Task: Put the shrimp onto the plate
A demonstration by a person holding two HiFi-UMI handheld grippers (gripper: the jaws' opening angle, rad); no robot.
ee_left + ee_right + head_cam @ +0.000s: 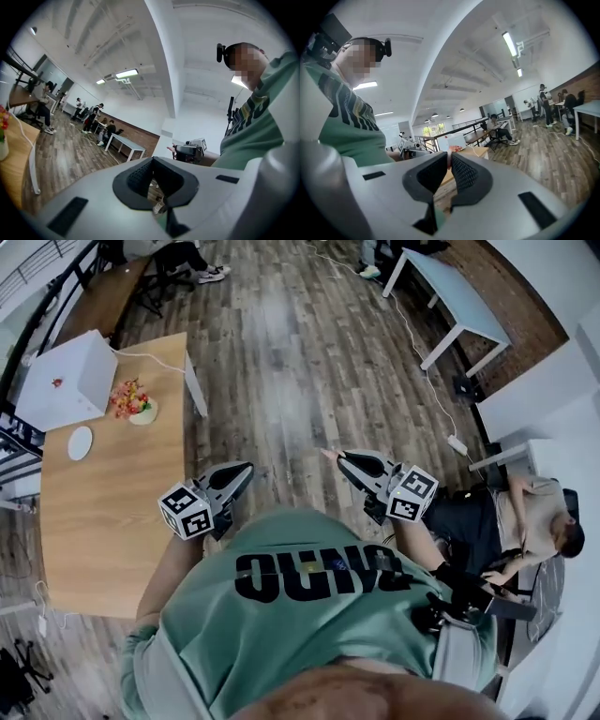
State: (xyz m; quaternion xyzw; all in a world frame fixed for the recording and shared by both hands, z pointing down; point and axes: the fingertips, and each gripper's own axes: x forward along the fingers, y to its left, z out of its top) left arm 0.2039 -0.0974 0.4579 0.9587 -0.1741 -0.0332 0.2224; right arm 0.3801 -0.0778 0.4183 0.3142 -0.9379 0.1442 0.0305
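Pink shrimp [449, 158] in R gripper [449, 160]

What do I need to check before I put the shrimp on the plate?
1. Grip on the shrimp by the right gripper: ok.
2. The plate on the table looks bare: ok.
3. The right gripper above the plate: not ok, it hangs over the floor.
4. The left gripper shut and empty: ok.
5. The flowers apart from the plate: ok.
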